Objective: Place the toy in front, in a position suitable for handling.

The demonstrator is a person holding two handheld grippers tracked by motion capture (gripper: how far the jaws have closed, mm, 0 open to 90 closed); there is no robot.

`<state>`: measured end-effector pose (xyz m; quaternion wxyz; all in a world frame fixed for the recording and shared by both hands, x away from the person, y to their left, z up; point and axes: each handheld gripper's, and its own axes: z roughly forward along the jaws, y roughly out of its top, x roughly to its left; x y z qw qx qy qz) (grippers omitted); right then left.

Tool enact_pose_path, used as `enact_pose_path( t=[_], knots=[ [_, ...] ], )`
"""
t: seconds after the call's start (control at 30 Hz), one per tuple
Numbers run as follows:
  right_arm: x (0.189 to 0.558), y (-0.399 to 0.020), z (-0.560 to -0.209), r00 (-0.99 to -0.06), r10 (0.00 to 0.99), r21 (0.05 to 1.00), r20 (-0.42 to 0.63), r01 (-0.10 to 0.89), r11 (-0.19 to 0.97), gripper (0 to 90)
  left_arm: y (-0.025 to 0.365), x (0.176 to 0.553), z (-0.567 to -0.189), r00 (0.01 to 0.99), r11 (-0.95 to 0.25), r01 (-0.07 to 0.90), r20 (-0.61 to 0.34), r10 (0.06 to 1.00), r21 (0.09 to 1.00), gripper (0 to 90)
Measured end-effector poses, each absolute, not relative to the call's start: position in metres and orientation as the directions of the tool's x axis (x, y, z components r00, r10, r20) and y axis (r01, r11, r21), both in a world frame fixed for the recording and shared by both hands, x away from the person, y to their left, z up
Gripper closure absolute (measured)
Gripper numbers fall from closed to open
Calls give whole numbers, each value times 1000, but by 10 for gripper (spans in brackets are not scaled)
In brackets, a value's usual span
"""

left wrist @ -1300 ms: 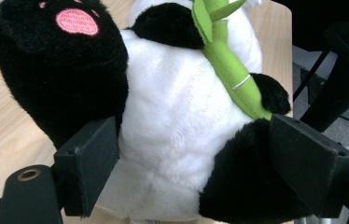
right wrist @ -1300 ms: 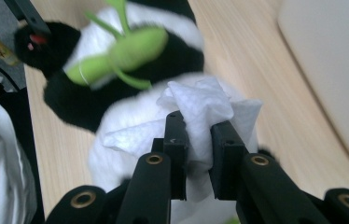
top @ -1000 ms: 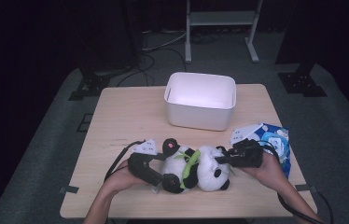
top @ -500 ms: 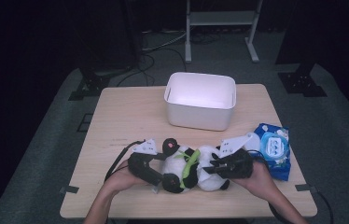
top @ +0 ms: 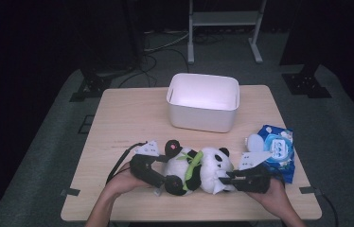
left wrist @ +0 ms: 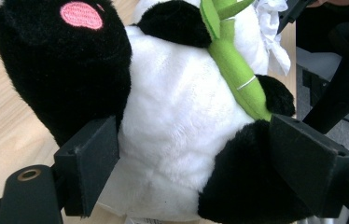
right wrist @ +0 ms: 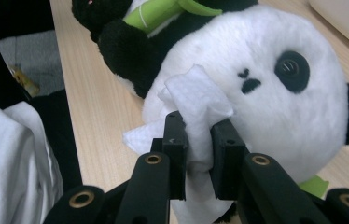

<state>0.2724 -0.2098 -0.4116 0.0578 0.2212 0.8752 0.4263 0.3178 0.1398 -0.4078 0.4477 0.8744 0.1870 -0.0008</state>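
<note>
A stuffed panda (top: 199, 170) lies on its back near the front edge of the wooden surface (top: 128, 118), its head toward the person's right and its black legs toward the left. A green bamboo stalk (left wrist: 235, 70) made of felt runs across its white belly.

The left gripper (top: 158, 177) is clamped around the panda's lower body: in the left gripper view the two black pads press into the plush on either side, one against the white belly beside a black leg with a pink sole (left wrist: 81, 15), the other against the black fur of the other leg.

The right gripper (right wrist: 199, 140) has its jaws close together, pinching a crumpled white wipe (right wrist: 196, 100). The wipe is pressed against the panda's face, just beside its small black nose and below its eye.

Behind the panda, in the middle of the surface, stands a white plastic tub (top: 203, 101). To the right of the panda, near the right hand (top: 272, 196), lies a blue pack of wipes (top: 277, 149).
</note>
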Motion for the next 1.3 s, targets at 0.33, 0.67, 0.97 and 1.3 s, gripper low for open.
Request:
enact_pose_path(
  t=[0.33, 0.67, 0.97, 1.3],
  knots=[
    [265, -222, -424, -875, 474, 781, 97, 363, 509, 776, 139, 317, -407, 930, -534, 327, -165, 328, 780, 163],
    [283, -234, -411, -853, 514, 782, 88, 378, 495, 774, 140, 318, -408, 929, -532, 331, -169, 330, 779, 163],
    [333, -240, -402, -829, 548, 747, 117, 437, 502, 768, 139, 316, -407, 932, -543, 320, -156, 327, 776, 163],
    [355, -225, -403, -820, 548, 730, 166, 476, 490, 767, 140, 316, -407, 933, -545, 320, -157, 325, 775, 163]
  ],
)
